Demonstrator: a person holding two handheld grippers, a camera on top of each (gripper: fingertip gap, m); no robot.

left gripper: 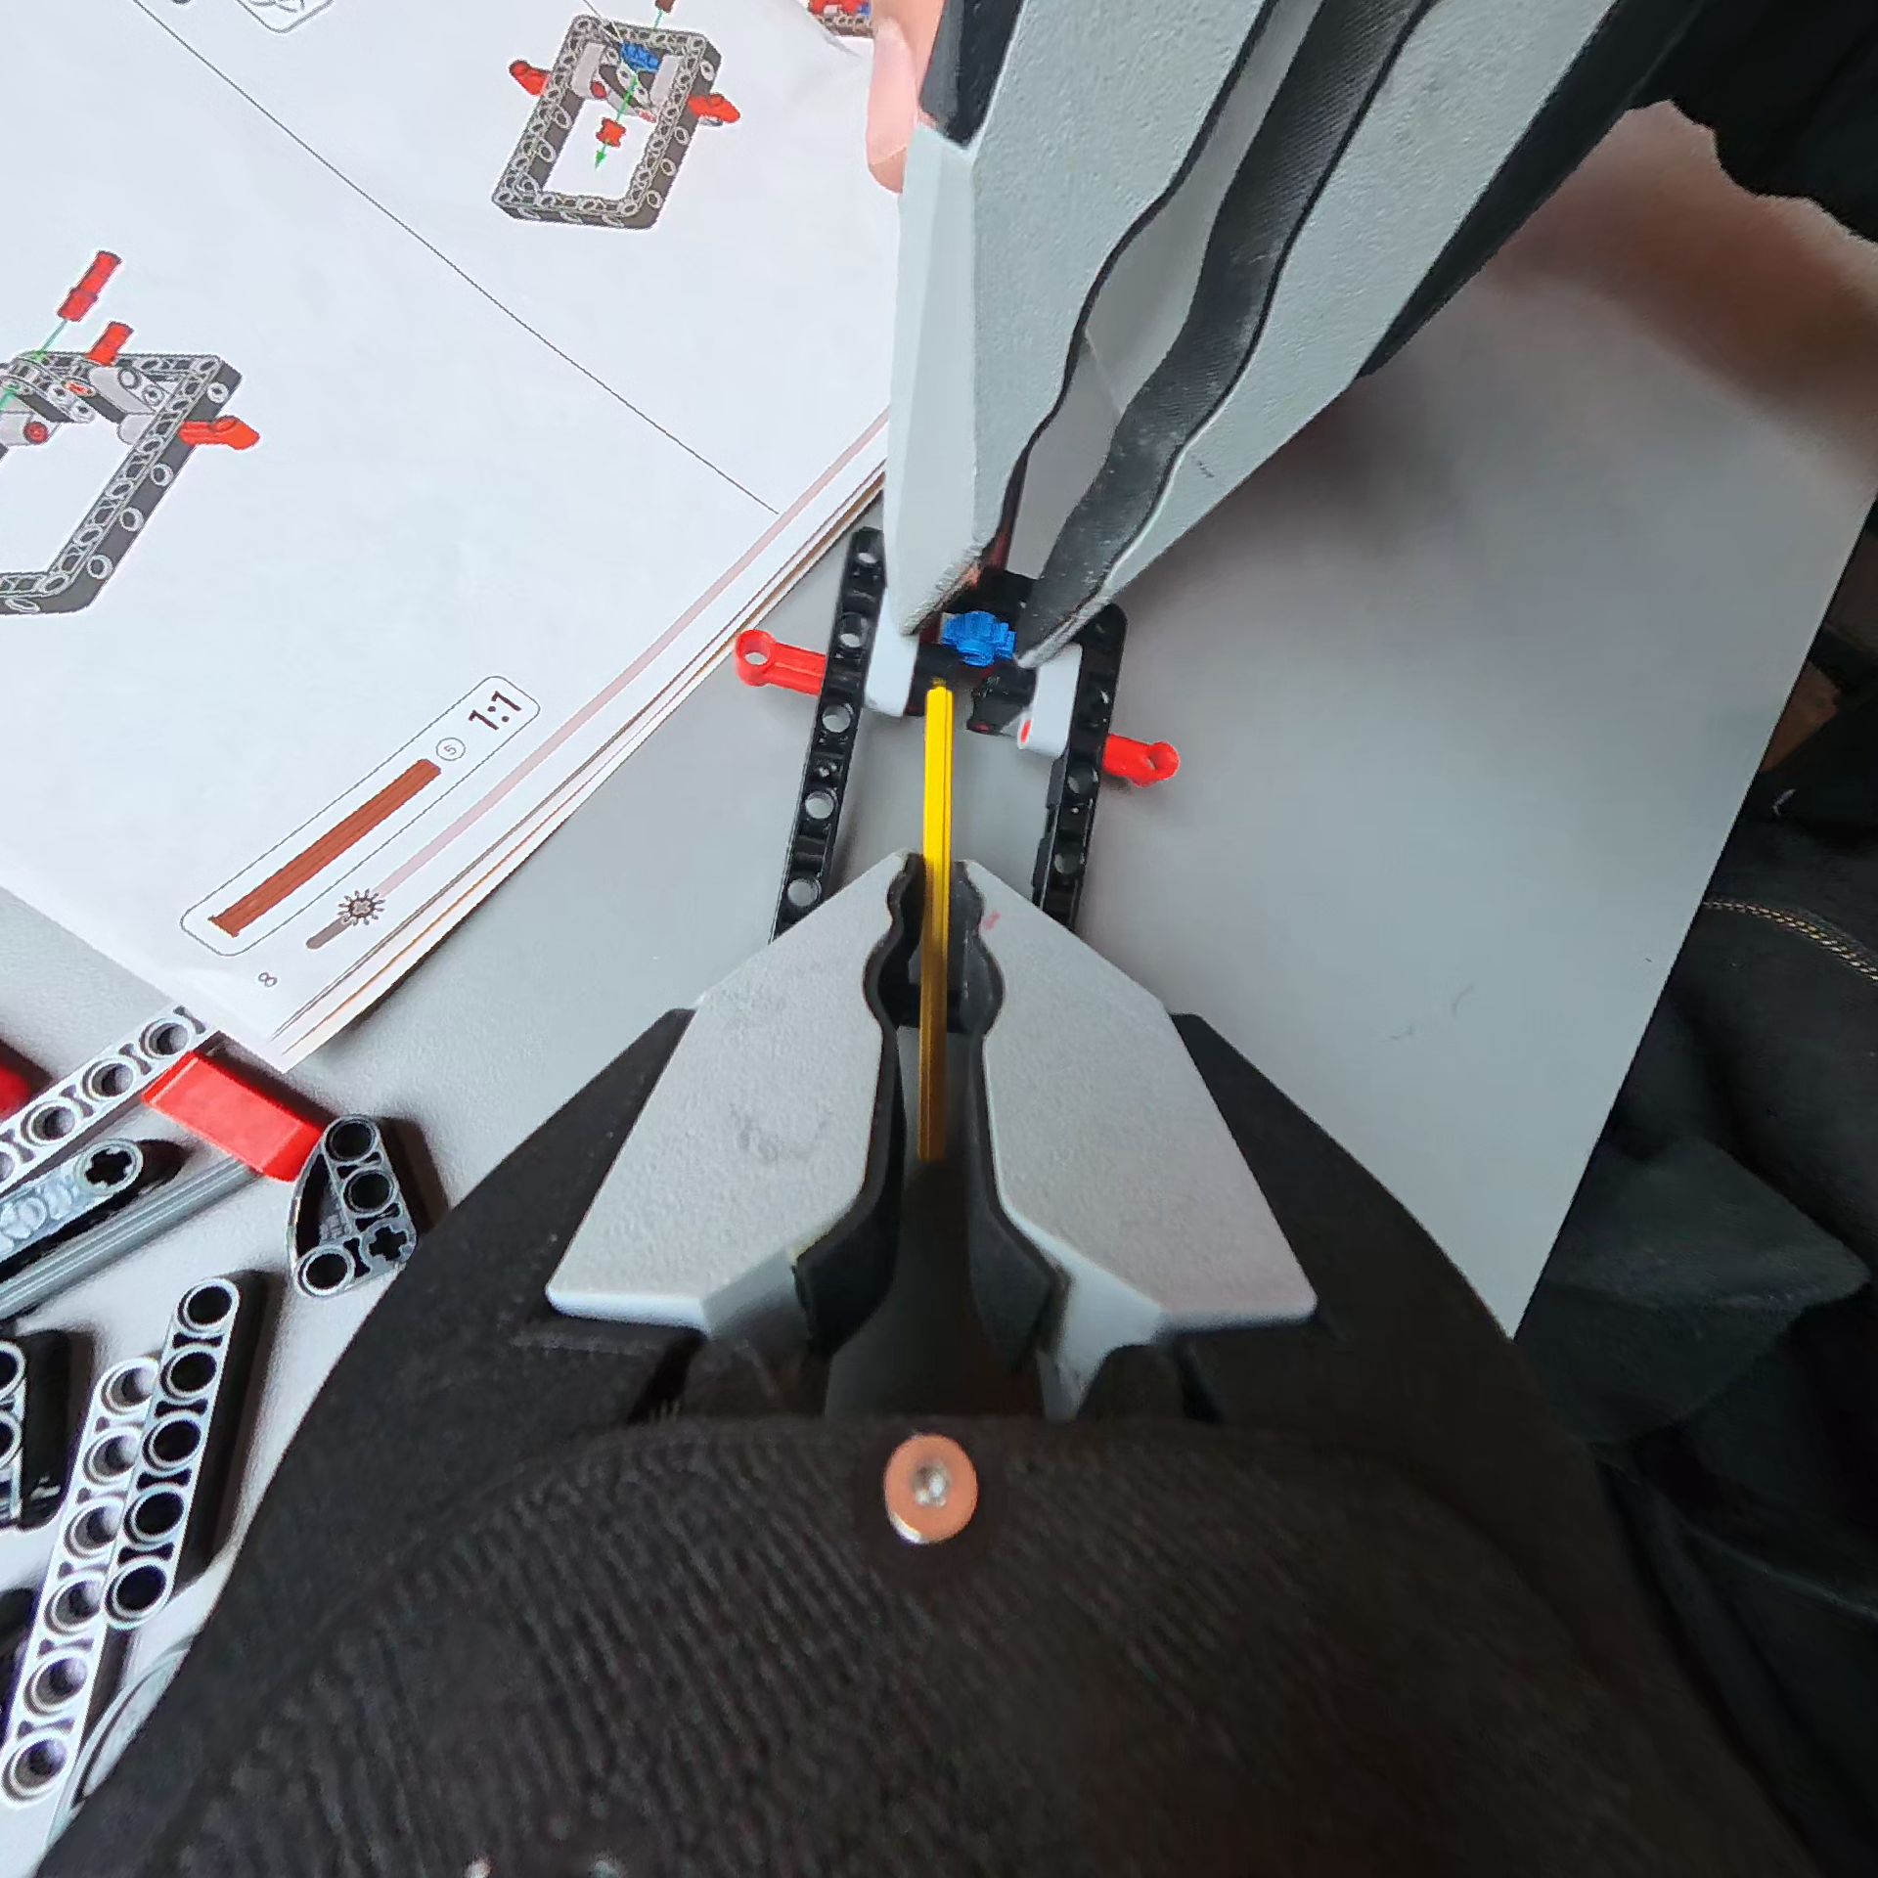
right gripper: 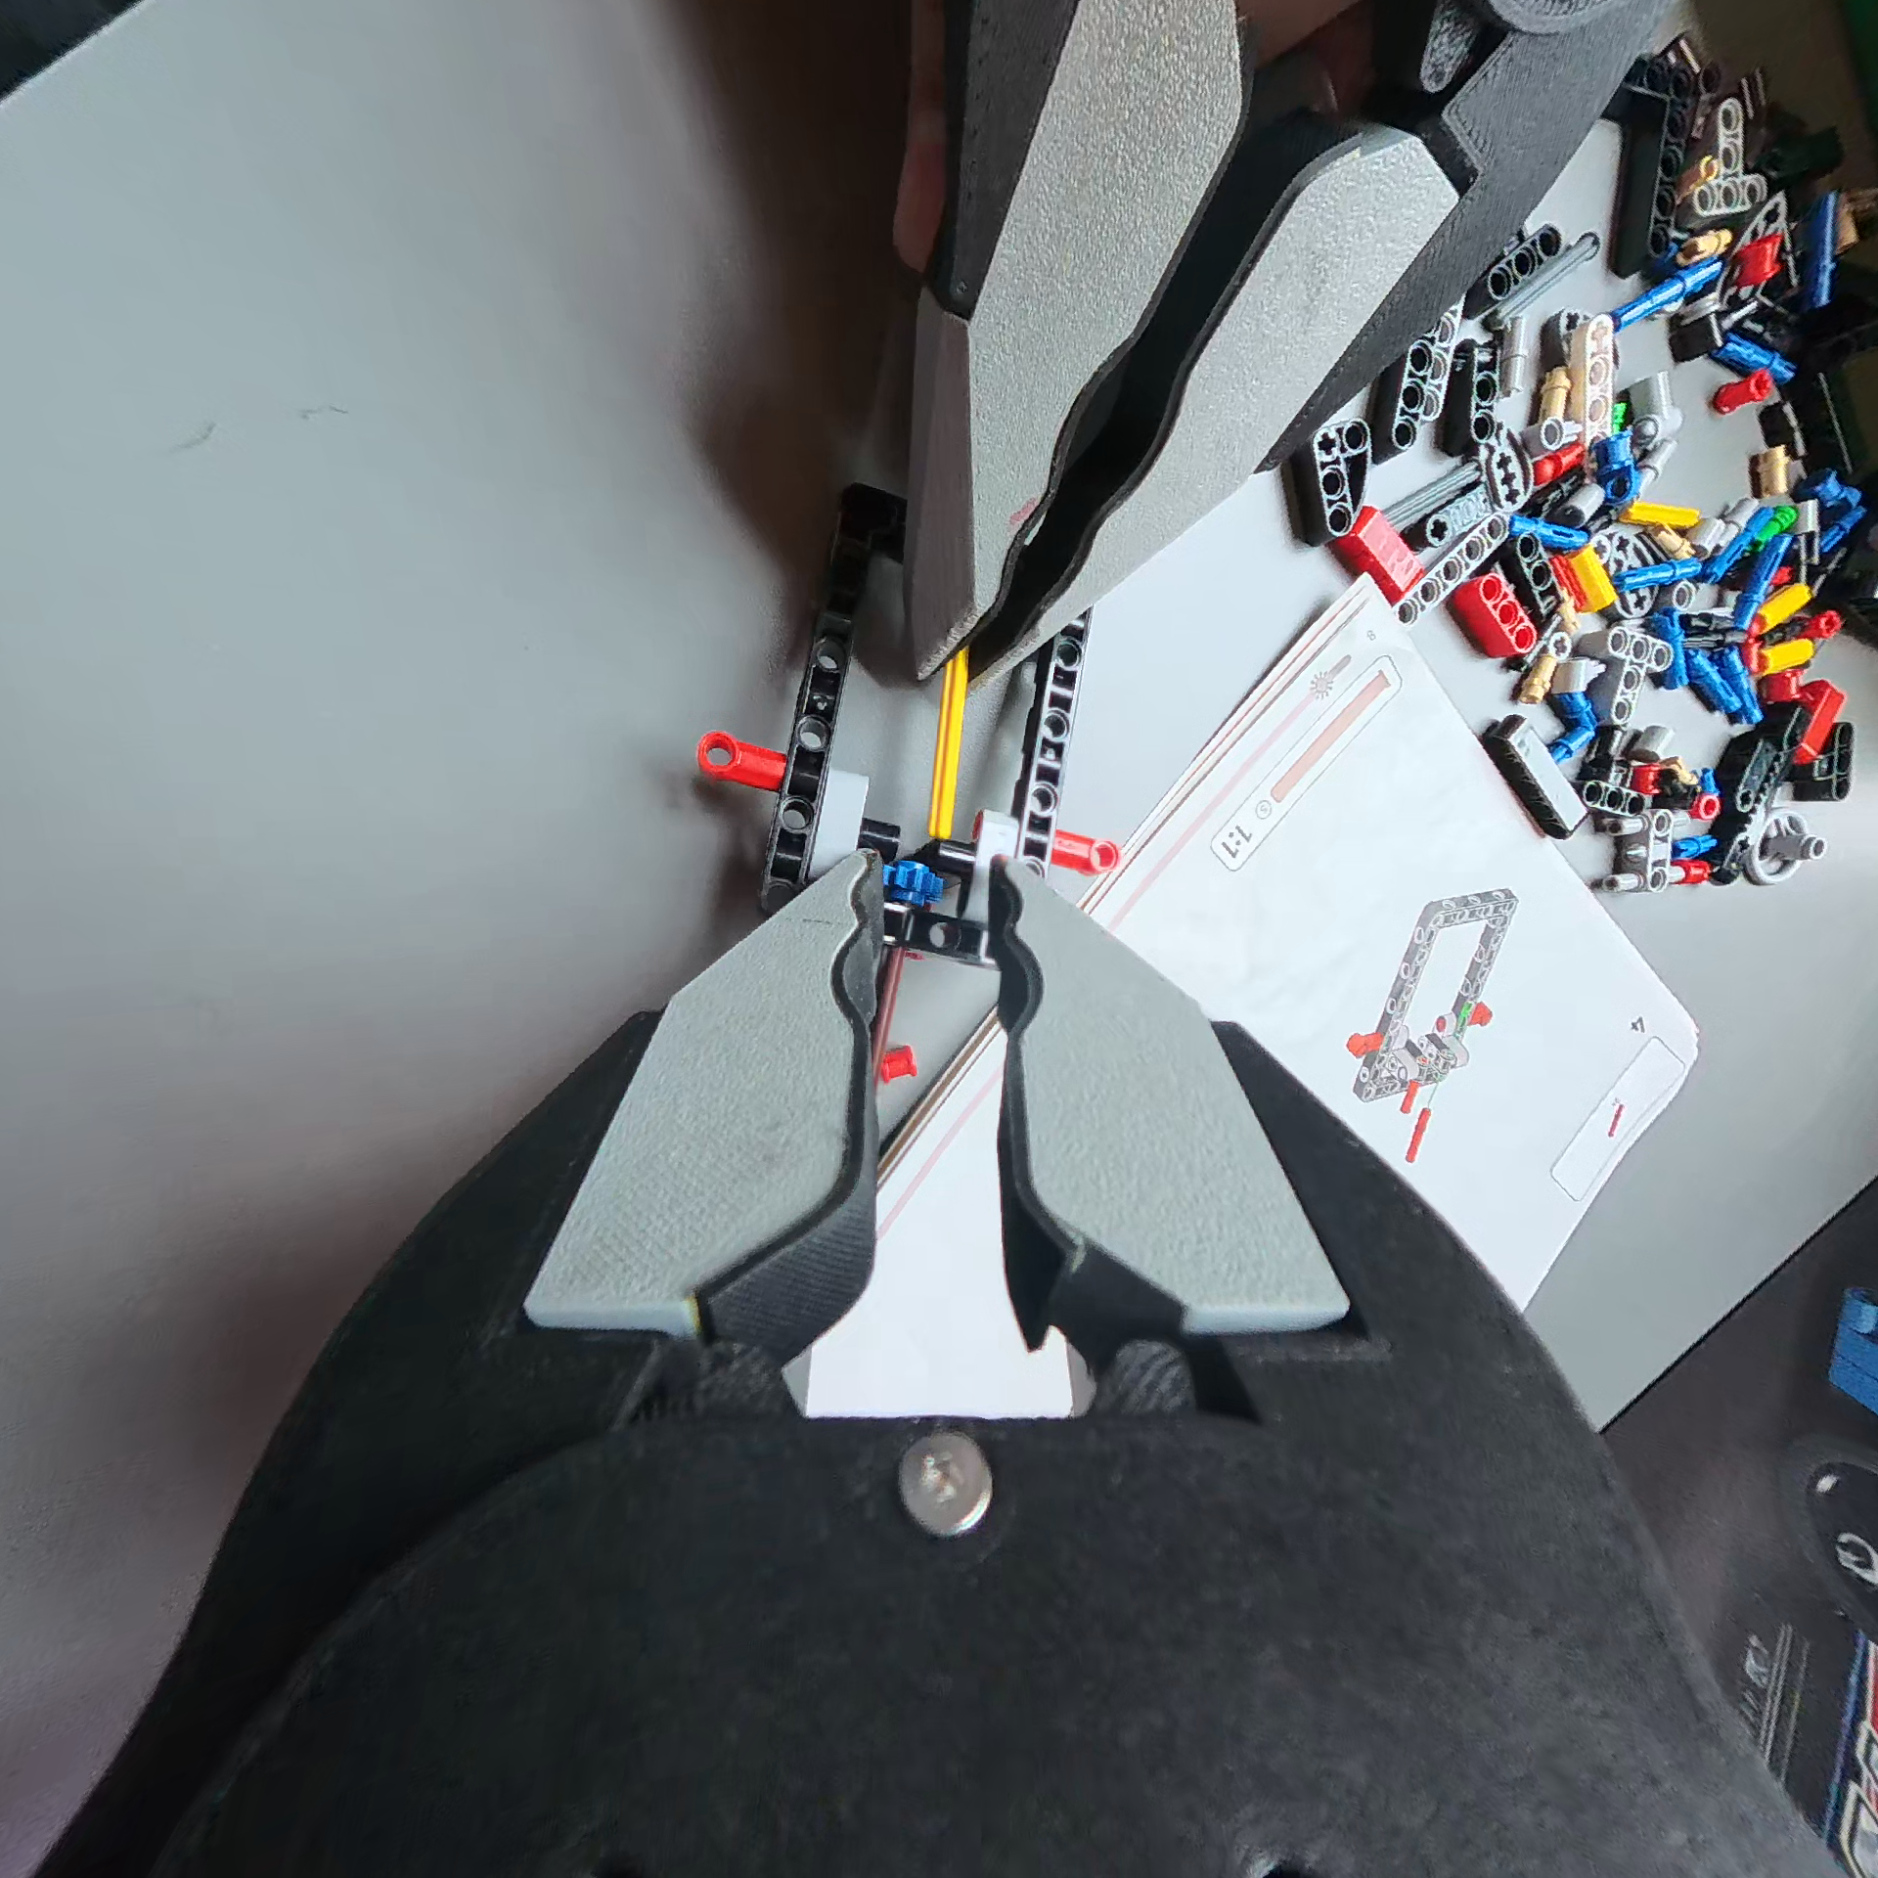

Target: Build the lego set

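A black rectangular frame [left gripper: 828, 752] lies on the grey table, with red pins [left gripper: 777, 659] sticking out of both sides and a crosspiece that carries a blue gear [left gripper: 976, 635]. My left gripper [left gripper: 935, 869] is shut on a thin yellow axle [left gripper: 935, 793]. The axle's far tip meets the crosspiece just below the gear. My right gripper [right gripper: 933, 869] clamps the crosspiece from the opposite side, with the blue gear [right gripper: 908, 876] between its fingertips. In the right wrist view the yellow axle [right gripper: 948, 752] runs from the left gripper [right gripper: 960, 661] down to the crosspiece, inside the frame [right gripper: 813, 732].
An open instruction booklet [left gripper: 407, 508] lies next to the frame; it also shows in the right wrist view [right gripper: 1372, 915]. Loose beams [left gripper: 132, 1474] lie at the near left. A large pile of mixed parts [right gripper: 1646, 528] lies beyond the booklet. A brown axle with a red bush [right gripper: 897, 1064] sticks out under my right fingers. The tips of one gripper are about 4 cm away from the tips of the other.
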